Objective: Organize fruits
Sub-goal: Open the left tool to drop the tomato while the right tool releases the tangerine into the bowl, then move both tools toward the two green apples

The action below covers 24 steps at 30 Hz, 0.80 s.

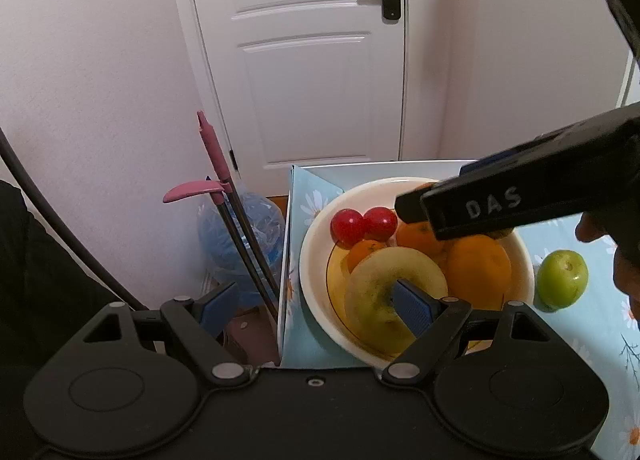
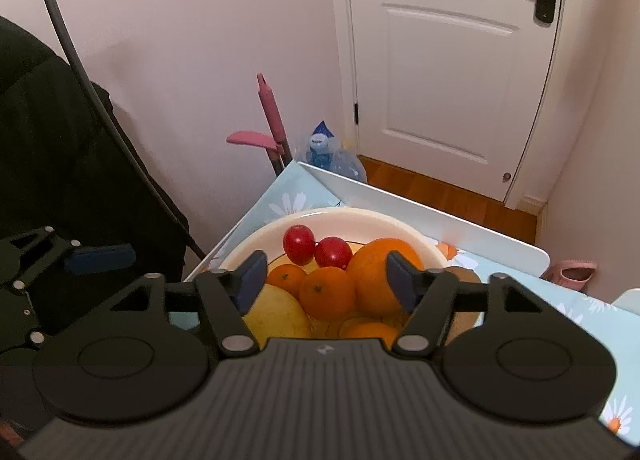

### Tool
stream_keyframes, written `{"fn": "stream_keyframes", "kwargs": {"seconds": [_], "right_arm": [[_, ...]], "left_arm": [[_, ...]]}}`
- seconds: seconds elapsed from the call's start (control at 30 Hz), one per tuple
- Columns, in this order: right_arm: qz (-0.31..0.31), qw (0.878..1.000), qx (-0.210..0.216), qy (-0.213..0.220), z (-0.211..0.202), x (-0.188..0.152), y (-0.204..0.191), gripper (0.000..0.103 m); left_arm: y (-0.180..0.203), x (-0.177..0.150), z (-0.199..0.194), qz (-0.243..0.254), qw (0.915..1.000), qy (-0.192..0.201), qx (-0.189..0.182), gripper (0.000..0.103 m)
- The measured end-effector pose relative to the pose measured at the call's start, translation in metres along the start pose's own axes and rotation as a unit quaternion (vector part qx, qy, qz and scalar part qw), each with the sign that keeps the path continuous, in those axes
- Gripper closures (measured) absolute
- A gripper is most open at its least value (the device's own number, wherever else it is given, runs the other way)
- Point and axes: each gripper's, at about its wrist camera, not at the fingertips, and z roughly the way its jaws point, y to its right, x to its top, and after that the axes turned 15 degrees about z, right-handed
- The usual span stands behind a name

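White door point(image 1: 312, 60) behind — both tools spread over bowl point(image 2: 332, 218).

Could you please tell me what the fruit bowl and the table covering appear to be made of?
Bowl: probably glazed ceramic or melamine; cream, smooth, glossy rim, hard to tell which. Table covering: looks like wipeable vinyl or oilcloth; light blue daisy print, slight sheen, lying flat and folding crisply over the edge.

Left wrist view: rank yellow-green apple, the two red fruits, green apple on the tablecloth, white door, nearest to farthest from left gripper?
From the open left gripper:
1. Yellow-green apple, in the cream bowl, at the right finger.
2. Green apple, right, on the tablecloth, and the two red round fruits, bowl's far side: too close to call.
3. White panelled door, far behind.
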Motion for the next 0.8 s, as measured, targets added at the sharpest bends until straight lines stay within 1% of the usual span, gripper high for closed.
{"fn": "stream_keyframes", "kwargs": {"seconds": [0.23, 0.5, 0.8], "right_arm": [[0.018, 1.000, -0.014, 0.009, -0.021, -0.007, 0.006, 0.017], [0.036, 0.998, -0.043, 0.028, -0.055, -0.014, 0.016, 0.017], [0.058, 0.994, -0.067, 0.058, -0.102, -0.015, 0.048, 0.017]], "left_arm": [[0.002, -0.002, -0.007, 0.002, 1.0000, 0.006, -0.006, 0.016], [0.004, 0.004, -0.020, 0.011, 0.9996, 0.022, -0.011, 0.016], [0.020, 0.019, -0.043, 0.023, 0.9986, 0.045, -0.012, 0.016]]}}
